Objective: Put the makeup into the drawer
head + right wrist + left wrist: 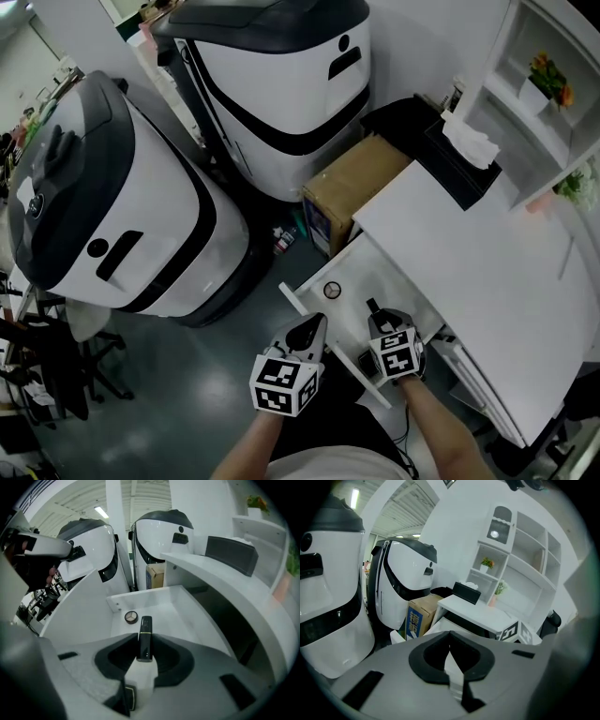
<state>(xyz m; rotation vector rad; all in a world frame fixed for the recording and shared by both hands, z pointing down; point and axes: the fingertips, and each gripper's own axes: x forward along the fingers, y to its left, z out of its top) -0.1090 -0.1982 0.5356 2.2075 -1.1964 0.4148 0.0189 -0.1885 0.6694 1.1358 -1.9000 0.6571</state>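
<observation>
Black makeup tube (pixel 145 632) is clamped between the right gripper's (pixel 144 656) jaws, over the open white drawer (pixel 164 604) at frame centre. Round compact (pixel 131 617) lies inside the drawer, upper left of the tube. Left gripper (pixel 451 657): jaws closed together, nothing held.

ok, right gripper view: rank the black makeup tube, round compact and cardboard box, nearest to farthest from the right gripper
1. Black makeup tube: gripped between the right gripper's jaws.
2. Round compact: just ahead, on the drawer floor, left of the tube.
3. Cardboard box: beyond the drawer's far wall.
</observation>
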